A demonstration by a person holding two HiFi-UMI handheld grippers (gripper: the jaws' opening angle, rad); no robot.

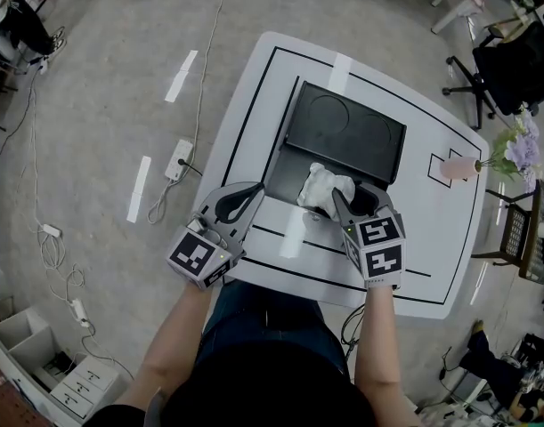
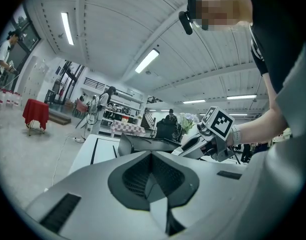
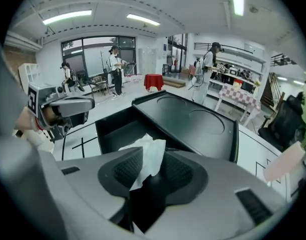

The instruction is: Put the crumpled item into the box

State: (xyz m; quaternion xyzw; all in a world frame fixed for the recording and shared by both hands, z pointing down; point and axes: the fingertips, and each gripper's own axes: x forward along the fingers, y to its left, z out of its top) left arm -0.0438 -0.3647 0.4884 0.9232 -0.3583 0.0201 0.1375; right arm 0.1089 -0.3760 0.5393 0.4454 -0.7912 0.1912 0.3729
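A black box [image 1: 285,169] stands on the white table [image 1: 432,238], its lid [image 1: 347,132] laid open behind it. The white crumpled item [image 1: 326,188] sits at the box's front right edge. My right gripper [image 1: 350,201] is right at it. In the right gripper view the crumpled item [image 3: 147,156] hangs between the jaws of the right gripper [image 3: 150,176], which stand apart with a dark gap, above the box [image 3: 117,126]. My left gripper [image 1: 252,189] hovers at the box's left front corner, jaws together and holding nothing; it looks level across the room [image 2: 153,179].
A pink vase [image 1: 463,167] with purple flowers [image 1: 518,149] stands at the table's right edge. A power strip [image 1: 178,160] and cables lie on the floor to the left. An office chair [image 1: 512,65] is at the far right. Black lines mark the tabletop.
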